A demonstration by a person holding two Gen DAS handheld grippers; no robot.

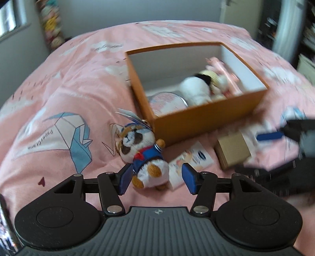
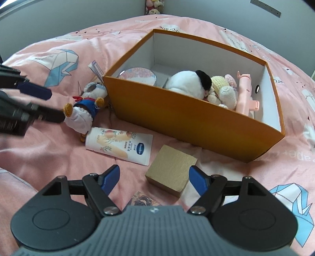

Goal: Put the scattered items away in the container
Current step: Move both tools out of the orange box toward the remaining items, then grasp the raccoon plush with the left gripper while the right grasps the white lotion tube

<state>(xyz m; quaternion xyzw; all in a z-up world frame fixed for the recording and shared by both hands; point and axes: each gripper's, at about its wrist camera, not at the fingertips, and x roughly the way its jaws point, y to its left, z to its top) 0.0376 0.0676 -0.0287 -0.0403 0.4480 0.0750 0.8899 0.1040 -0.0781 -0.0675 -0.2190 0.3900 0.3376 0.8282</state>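
Pink bedspread [image 2: 59, 153] fills the whole scene, wrinkled and soft, printed with white clouds and small dark specks. A blue-and-white origami crane print [image 1: 78, 141] sits on it, with another crane print [image 2: 61, 65] showing in the right wrist view. Beyond the bedspread's far edge, a grey wall [image 2: 78, 13] rises, and against it a stack of plush toys [image 2: 154, 6], blurred. Off past the bedspread's left corner, a window [image 1: 9, 21].

A bed [image 2: 49, 149] with a pink origami-crane quilt fills the room. Grey walls [image 2: 98, 13] behind, a window [image 1: 11, 21] at left, cluttered shelves [image 1: 307, 29] at right.
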